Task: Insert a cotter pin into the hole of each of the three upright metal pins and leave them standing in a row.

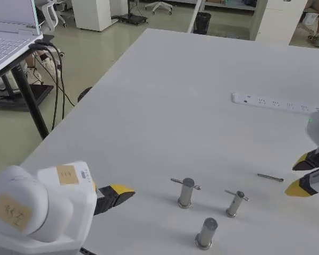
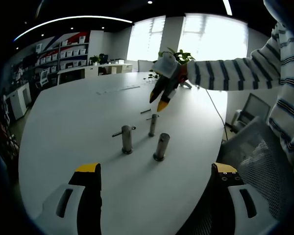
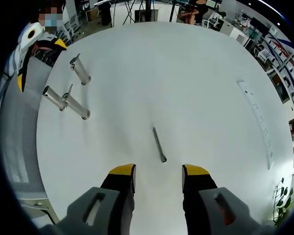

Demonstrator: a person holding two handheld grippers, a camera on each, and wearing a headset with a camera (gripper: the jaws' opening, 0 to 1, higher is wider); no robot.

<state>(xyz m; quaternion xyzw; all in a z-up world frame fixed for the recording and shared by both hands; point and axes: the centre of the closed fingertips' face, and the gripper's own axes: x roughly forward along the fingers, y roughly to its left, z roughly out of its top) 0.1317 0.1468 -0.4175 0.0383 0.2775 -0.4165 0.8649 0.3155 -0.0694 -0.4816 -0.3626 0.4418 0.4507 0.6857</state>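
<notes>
left gripper: at table's 8 o'clock edge, fingers wide, holding nothing
left pin: upright, cotter pin through its top
front pin: upright, 5 o'clock of left pin
right pin: standing, second cotter pin through its top
loose cotter pin: flat on table, 2 o'clock of right pin
right gripper: fingers partly apart, empty, loose cotter pin just off tips at 9 o'clock

Three metal pins stand on the desk, and two of them carry one cotter pin each. There is one loose cotter pin, one power strip and one laptop.
</notes>
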